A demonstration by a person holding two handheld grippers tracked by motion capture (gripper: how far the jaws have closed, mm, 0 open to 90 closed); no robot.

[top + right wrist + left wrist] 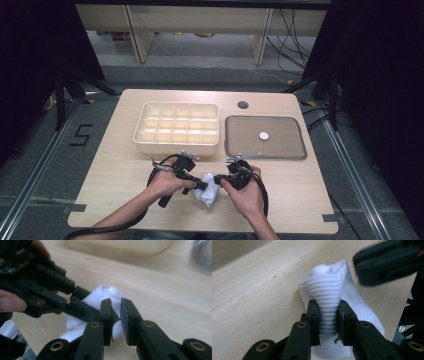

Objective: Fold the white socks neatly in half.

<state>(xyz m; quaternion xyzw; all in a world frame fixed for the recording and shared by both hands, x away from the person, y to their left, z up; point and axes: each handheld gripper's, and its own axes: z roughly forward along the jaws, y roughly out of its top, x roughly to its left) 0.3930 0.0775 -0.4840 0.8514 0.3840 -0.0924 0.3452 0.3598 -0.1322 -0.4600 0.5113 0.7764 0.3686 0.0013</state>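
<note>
So far the left gripper (328,315) pinches the white sock (329,290); the right gripper (115,312), jaws narrowly parted, holds nothing; divided tray (176,124) unfilled.

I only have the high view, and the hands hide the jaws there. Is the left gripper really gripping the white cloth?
Observer: Yes. In the left gripper view, the left gripper pinches a bunched fold of the white cloth between both pads.
Operator: And the right one?
Observer: In the right gripper view, the right gripper has a gap between its jaws. The pads are not pressing on the white cloth behind them.
Operator: What sort of fabric is it?
Observer: A ribbed knit, up close.
</note>
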